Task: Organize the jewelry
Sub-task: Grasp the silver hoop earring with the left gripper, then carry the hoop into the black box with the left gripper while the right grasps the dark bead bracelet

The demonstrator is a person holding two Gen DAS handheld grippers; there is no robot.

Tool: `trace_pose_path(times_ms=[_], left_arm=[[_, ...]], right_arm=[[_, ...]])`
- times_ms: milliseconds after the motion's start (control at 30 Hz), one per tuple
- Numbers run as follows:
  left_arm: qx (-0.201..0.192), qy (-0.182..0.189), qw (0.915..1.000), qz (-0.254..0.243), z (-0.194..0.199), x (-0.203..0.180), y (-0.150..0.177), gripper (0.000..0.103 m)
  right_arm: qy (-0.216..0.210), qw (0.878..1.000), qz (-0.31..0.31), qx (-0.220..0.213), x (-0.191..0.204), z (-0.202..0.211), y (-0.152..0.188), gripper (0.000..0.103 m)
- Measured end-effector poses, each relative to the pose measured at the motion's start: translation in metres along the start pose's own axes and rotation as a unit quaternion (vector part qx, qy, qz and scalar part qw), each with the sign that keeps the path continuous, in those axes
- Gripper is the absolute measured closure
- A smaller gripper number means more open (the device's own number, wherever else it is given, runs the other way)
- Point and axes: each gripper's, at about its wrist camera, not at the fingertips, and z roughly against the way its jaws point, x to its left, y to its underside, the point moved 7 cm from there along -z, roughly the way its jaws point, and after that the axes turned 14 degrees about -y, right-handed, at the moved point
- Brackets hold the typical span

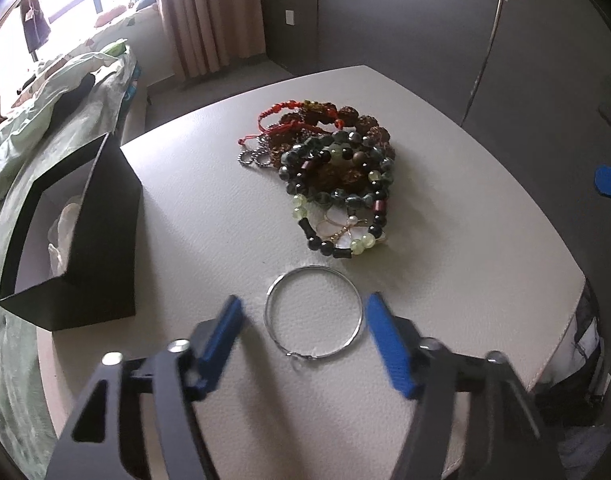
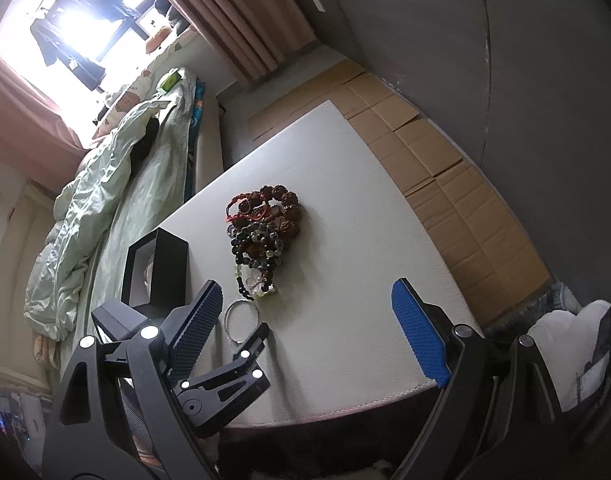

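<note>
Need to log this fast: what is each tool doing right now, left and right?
Left tool: open, pads either side of the silver hoop, not touching it.
Right tool: open wide, holding nothing.

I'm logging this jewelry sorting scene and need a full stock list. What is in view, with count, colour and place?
hoop bangle: one, silver, flat on the table between the left gripper's fingers, not touched by them
bead bracelets: one tangled heap, count unclear; red, brown, dark green, black, pale green; beyond the hoop
box: one, black, open, white inside, at the table's left edge
table: one, off-white
bed with quilt: one, pale green, left of the table
curtains: pink-brown, by the window
cardboard: brown, flattened on the floor beyond the table
left gripper: black, blue pads, open around the hoop
right gripper: black, blue pads, open over bare table
</note>
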Motion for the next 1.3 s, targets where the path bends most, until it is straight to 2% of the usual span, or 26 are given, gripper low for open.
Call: trace_pose_path(times_ms=[33,233,467,500,567,733,867,900,1300], left_arm=[[0.0,0.0,1.0,0.002,0.0,0.002,-0.001,0.055],[0.01,0.03,0.9994,0.016,0.003,0.008,-0.002,0.056],[-0.007,0.044,0.9983,0.038,0.021,0.026,-0.012,0.056],[-0.01,0.046,0.998,0.042,0.024,0.029,-0.014,0.056],[-0.016,0.05,0.9974,0.049,0.03,0.035,-0.018,0.056],[-0.027,0.057,0.9956,0.07,0.039,0.054,-0.028,0.056],[-0.034,0.061,0.9942,0.081,0.045,0.066,-0.033,0.056],[-0.037,0.062,0.9938,0.085,0.047,0.07,-0.035,0.056],[-0.057,0.072,0.989,0.116,0.062,0.103,-0.047,0.056]], right_arm=[[0.0,1.0,0.0,0.001,0.001,-0.001,0.0,0.017],[0.007,1.0,0.01,0.011,0.009,-0.013,0.002,0.017],[0.018,1.0,0.017,0.01,0.012,-0.029,-0.001,0.017],[0.018,1.0,0.017,0.01,0.012,-0.031,-0.002,0.019],[0.017,1.0,0.015,0.017,0.013,-0.04,-0.002,0.029],[0.001,0.999,-0.003,0.048,0.012,-0.068,0.003,0.059],[-0.003,0.998,-0.018,0.067,0.012,-0.088,0.005,0.067],[-0.004,0.997,-0.023,0.072,0.011,-0.093,0.005,0.073],[0.006,0.994,-0.05,0.101,0.001,-0.129,0.005,0.083]])
